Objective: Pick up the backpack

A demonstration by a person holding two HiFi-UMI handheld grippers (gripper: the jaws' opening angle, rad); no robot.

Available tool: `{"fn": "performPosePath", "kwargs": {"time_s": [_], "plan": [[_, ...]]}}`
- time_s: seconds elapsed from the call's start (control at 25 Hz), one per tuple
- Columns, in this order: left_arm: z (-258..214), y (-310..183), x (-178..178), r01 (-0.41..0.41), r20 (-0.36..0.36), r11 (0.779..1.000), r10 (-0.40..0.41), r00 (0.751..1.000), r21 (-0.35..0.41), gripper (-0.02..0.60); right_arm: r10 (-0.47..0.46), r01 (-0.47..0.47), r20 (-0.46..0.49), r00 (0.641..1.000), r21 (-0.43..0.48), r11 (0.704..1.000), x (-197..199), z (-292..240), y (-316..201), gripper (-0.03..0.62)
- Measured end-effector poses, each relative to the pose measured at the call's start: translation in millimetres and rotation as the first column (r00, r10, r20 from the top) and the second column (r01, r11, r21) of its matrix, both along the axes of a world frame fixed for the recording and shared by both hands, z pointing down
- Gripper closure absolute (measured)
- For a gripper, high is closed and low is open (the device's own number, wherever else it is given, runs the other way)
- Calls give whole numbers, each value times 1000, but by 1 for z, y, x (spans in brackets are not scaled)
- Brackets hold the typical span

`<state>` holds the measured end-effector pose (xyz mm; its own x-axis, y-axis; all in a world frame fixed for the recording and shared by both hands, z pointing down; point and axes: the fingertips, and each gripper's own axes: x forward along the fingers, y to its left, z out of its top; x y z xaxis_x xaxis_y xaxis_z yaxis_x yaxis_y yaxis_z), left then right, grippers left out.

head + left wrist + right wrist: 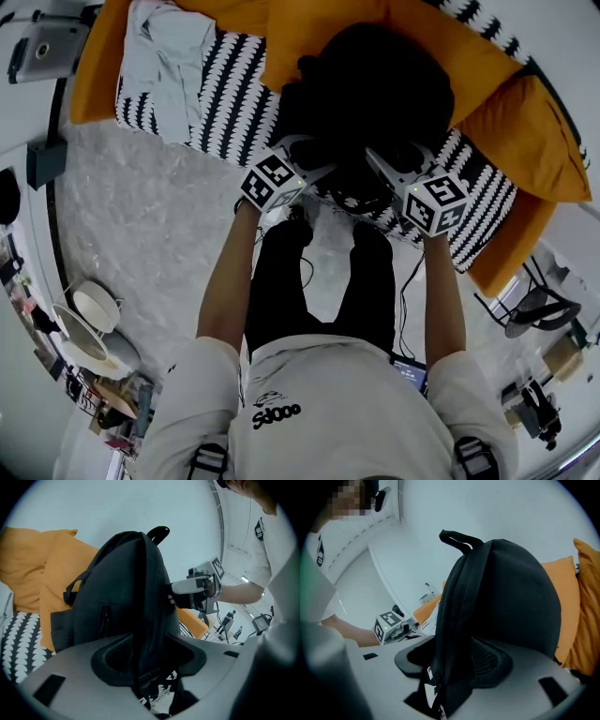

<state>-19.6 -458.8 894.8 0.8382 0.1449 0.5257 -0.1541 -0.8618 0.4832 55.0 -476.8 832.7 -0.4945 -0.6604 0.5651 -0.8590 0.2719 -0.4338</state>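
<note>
The black backpack [375, 89] stands upright on a bed, close to the bed's near edge and about midway along it. Its far side is turned toward the orange pillows [525, 131] heaped along the far edge. The bed wears a black-and-white patterned cover [220, 98], and a pale crumpled cloth [173, 47] lies toward its left end. The person stands on the grey floor [141, 216] at that near edge, in black trousers and a white shirt, with both forearms stretched out and one claw at each side of the bag's lower half. The left claw [149, 657] is released. In the left gripper view its jaws stand wide apart, and a dark edge of the backpack with a strap hanging from it runs down between them without the pads clamping it. The bag's side panel fills that view, with a zip pull [105, 613] on it and the top handle loop [158, 532] sticking up above. The right claw [452, 663] is likewise released. In the right gripper view its jaws are spread wide, and the backpack's padded edge and a strap stand between them, not clenched. Each claw also shows in the other's view, just beside the bag. In the left gripper view the right claw shows past the right flank. In the right gripper view the left claw shows low at the left. The backpack rests on the cover under its own weight, and neither claw has hold of it yet.
</note>
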Motion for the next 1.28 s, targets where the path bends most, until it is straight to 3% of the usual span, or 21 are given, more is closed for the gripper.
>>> {"fn": "performPosePath", "kwargs": {"time_s": [0.44, 0.84, 1.04, 1.28], "plan": [[24, 4, 19, -103, -39, 995, 103, 994, 0, 377, -3, 2, 30, 1000, 16, 1000, -21, 20, -25, 367], [6, 11, 42, -92, -66, 995, 90, 994, -29, 382, 1, -2, 61, 998, 18, 1000, -18, 2, -28, 394], [-13, 15, 41, -62, -78, 997, 59, 995, -38, 481, -27, 26, 95, 995, 8, 1000, -19, -13, -16, 407], [-38, 29, 38, -64, -83, 996, 59, 995, -54, 508, -51, 50, 139, 989, 11, 999, -16, -36, -7, 420]]}}
